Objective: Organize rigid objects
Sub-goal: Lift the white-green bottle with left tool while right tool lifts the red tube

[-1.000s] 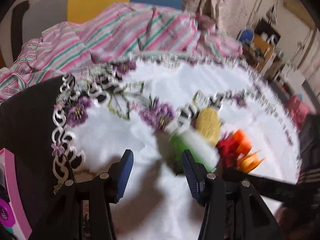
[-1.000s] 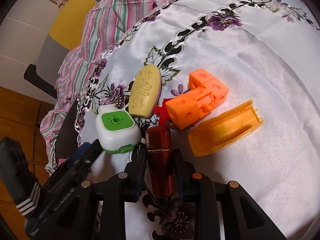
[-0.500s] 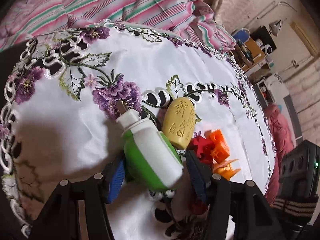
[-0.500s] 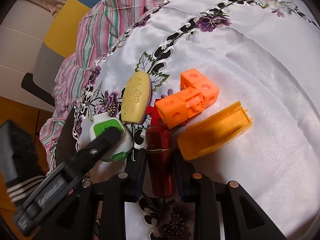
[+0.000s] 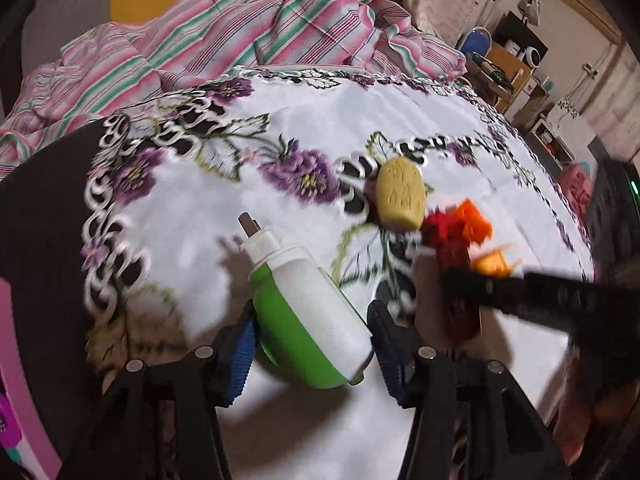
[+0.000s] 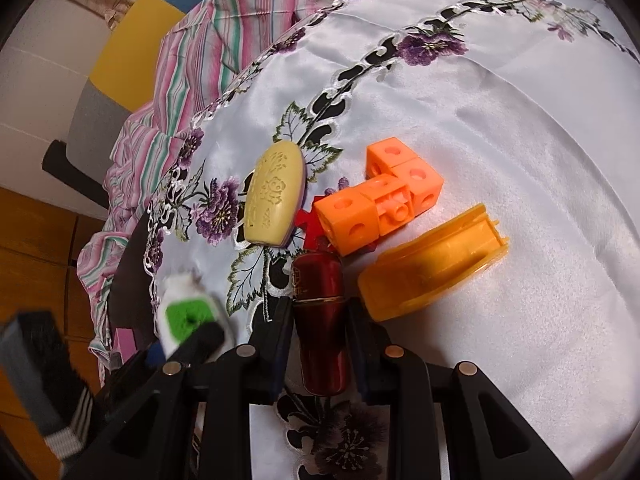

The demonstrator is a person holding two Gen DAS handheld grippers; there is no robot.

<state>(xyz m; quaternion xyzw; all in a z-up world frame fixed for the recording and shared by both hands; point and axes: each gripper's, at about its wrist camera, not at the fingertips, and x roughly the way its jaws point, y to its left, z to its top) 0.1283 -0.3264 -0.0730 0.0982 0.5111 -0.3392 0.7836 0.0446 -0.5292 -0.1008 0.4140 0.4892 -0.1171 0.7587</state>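
Having been drawn away from the cluster since the earlier frames: green-and-white device (image 5: 308, 312), previously lying beside the yellow oval block (image 6: 274, 194), now sitting well left of it, clamped between the blue pads of the left tool (image 5: 310, 344) and tilted with its prongs pointing away toward the embroidered border. Appearing blurred in the right wrist view (image 6: 188, 314), partly hidden behind a black finger of that tool.

Remaining unchanged on the other side: right tool (image 6: 320, 344) gripping the dark red cylinder (image 6: 320, 320) narrowly between both fingers, with the cylinder's far end lying close to the orange cube block (image 6: 380, 200) and the small red piece (image 6: 310, 228) tucked under it.

Lying just right of the red cylinder and touching or nearly touching it: orange-yellow tray-like part (image 6: 432, 264), angled across the cloth. Standing behind that: the orange cube block, an L-shaped run of joined cubes. Resting left of the cubes: the yellow oval block, patterned face up.

Carrying everything: tabletop under a white satin cloth (image 6: 500, 140) with purple flower embroidery. Bunching beyond the far edge: striped pink and green fabric (image 5: 248, 28).
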